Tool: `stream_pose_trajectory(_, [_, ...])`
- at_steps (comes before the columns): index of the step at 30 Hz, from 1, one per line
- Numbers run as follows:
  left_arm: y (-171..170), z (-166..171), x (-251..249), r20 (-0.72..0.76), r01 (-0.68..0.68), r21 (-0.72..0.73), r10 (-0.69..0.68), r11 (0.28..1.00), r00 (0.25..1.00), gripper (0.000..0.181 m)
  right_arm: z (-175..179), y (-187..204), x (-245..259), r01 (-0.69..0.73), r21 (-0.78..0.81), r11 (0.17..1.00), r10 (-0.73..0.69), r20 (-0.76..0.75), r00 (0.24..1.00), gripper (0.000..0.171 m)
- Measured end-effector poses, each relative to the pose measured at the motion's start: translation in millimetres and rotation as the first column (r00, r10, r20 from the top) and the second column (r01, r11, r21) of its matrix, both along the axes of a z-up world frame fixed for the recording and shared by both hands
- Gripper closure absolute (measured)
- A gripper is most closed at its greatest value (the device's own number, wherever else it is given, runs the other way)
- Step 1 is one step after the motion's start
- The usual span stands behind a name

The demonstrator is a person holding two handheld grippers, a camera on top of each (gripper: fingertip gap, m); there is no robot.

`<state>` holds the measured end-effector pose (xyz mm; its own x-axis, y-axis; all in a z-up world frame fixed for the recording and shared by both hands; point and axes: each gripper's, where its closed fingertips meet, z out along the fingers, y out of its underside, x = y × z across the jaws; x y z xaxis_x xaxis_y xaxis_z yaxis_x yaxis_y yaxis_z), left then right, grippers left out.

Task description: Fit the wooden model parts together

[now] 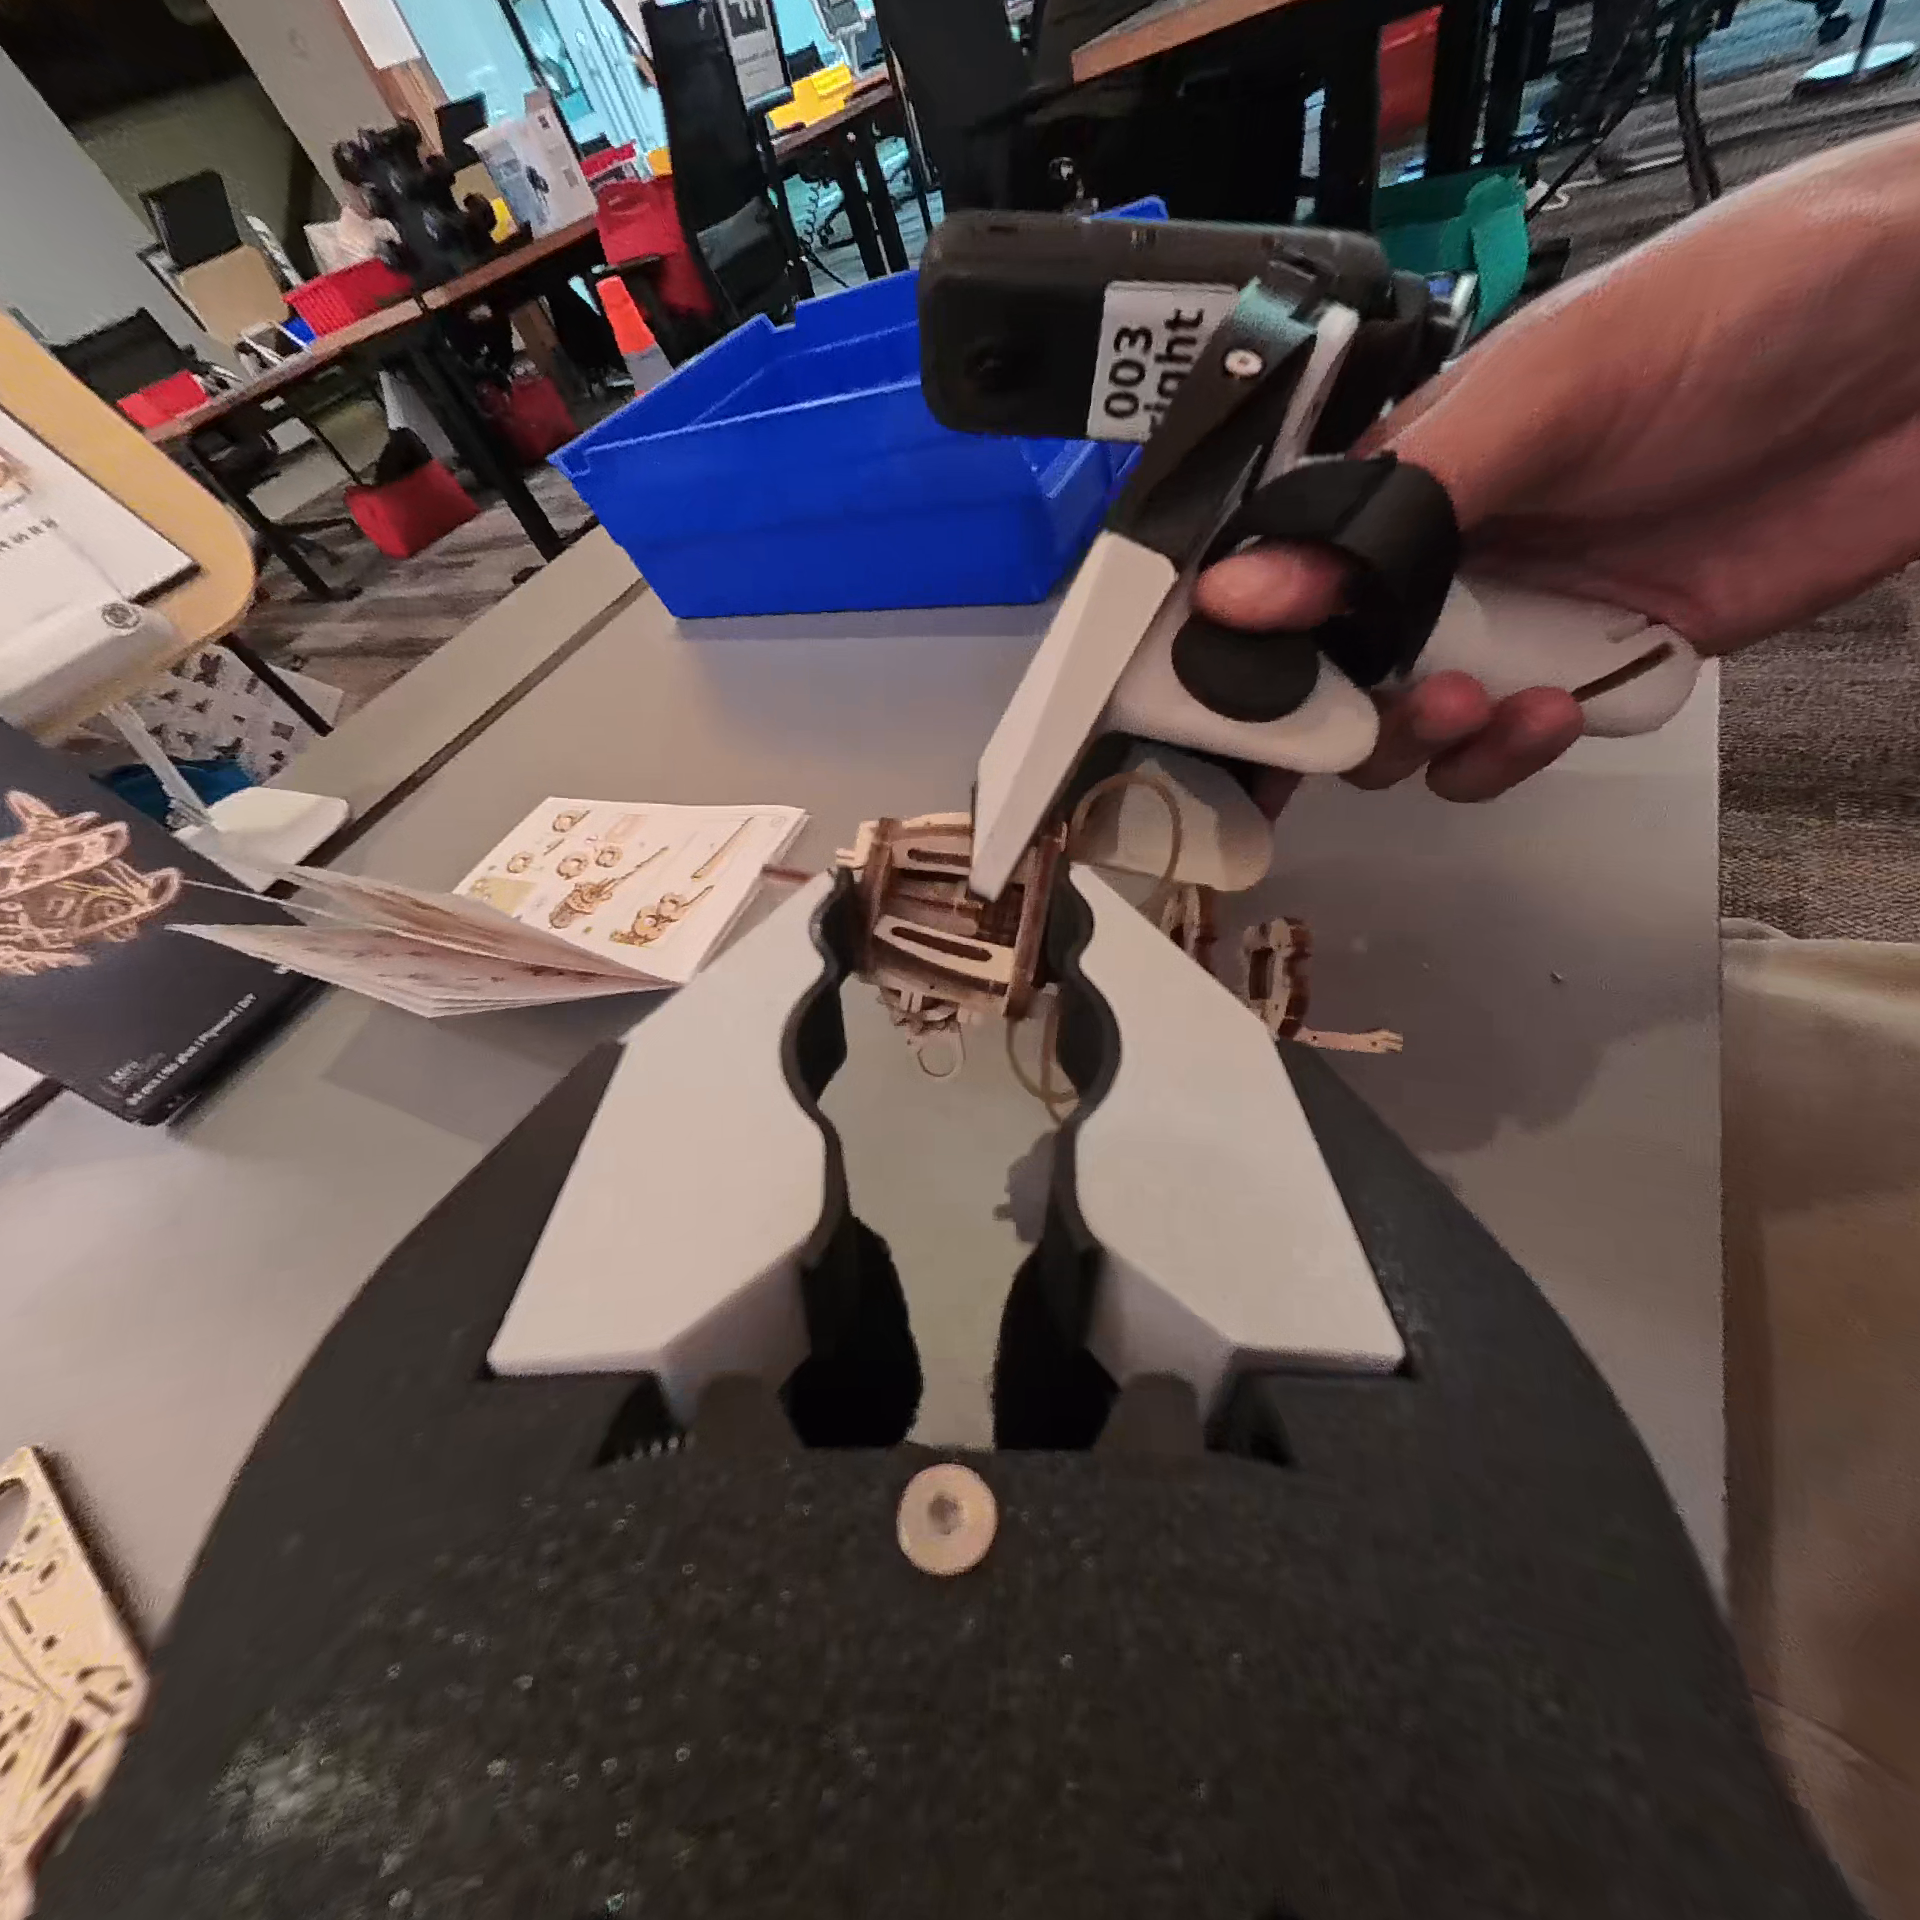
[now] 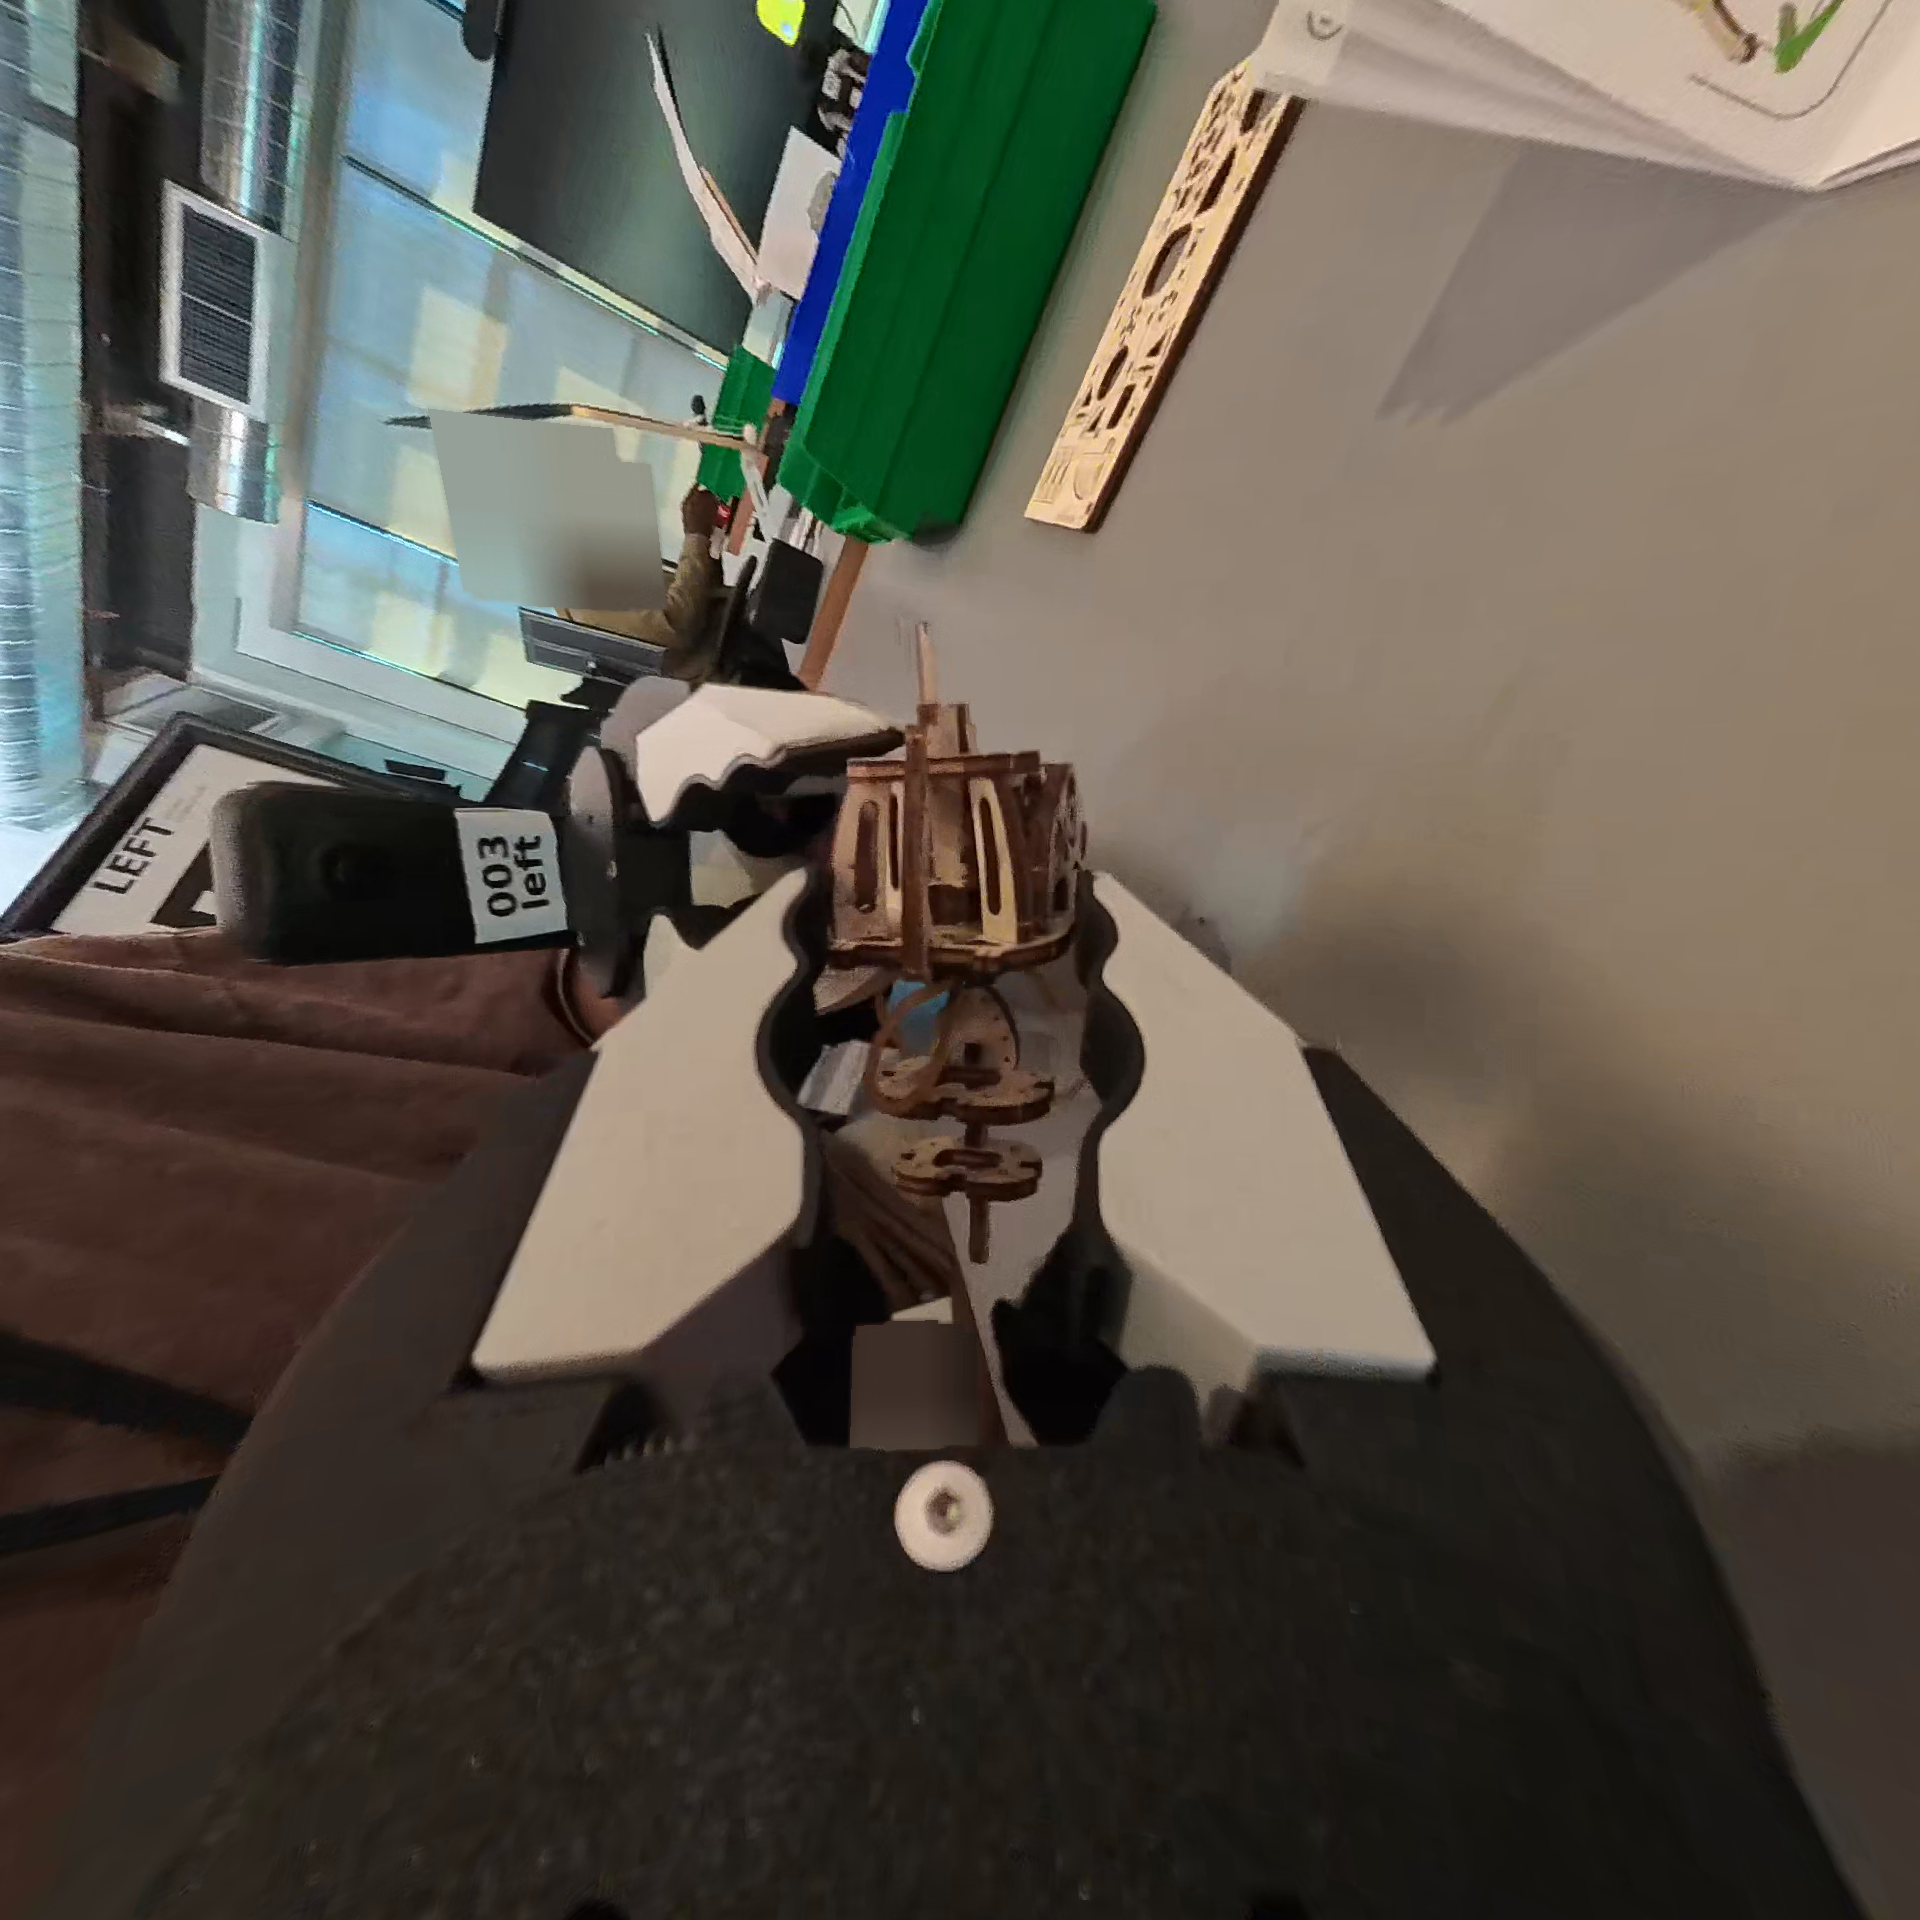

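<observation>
1. Both tongs grip one wooden model (image 1: 951,925): my left gripper (image 1: 951,935) is closed on its slatted drum, above the table (image 1: 727,727).
2. My right gripper (image 2: 951,925) pinches the same drum.
3. Mid-fitting, I judge; next needs steady, aligned pressing.

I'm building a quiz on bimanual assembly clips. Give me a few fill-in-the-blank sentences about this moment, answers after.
1. Both grippers close on the same ______ model.
2. The bin behind the model in the left wrist view is ______ in colour.
3. The instruction booklet lies ______ on the grey table.
4. In the right wrist view, a cut-out wooden sheet lies beside a ______ bin.

Missing words: wooden; blue; open; green
</observation>
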<state>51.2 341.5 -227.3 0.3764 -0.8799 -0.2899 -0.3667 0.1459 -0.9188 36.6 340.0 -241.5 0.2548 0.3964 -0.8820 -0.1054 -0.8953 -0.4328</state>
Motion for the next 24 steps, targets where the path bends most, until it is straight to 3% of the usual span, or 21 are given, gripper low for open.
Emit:
stream_pose_trajectory(5, [-2.8,-6.1,3.1,0.002,0.003,-0.087,-0.002,0.996,1.0,0.137,-8.2,1.6,10.0,0.034,-0.035,0.999,-0.031,0.084,0.996,0.125])
stream_pose_trajectory(8, [-1.1,-11.6,-0.1,-0.028,-0.003,-0.103,0.0,0.995,1.0,0.127,-24.9,7.6,30.3,0.073,-0.03,0.997,-0.063,0.252,0.966,0.125])
stream_pose_trajectory(11, [-1.6,-14.4,-5.0,-0.046,0.014,-0.135,-0.02,0.991,0.999,0.128,-39.4,19.9,58.7,0.102,0.012,0.995,-0.096,0.465,0.88,0.125])
stream_pose_trajectory(16, [6.5,-20.5,-20.8,-0.088,-0.024,-0.18,0.009,0.983,0.996,0.137,-42.8,36.2,72.8,0.08,0.094,0.992,-0.122,0.653,0.747,0.126])
stream_pose_trajectory(24, [21.8,-16.7,-39.2,-0.067,-0.092,-0.243,0.078,0.966,0.995,0.139,-45.0,36.5,56.5,-0.017,0.192,0.981,-0.149,0.81,0.568,0.125])
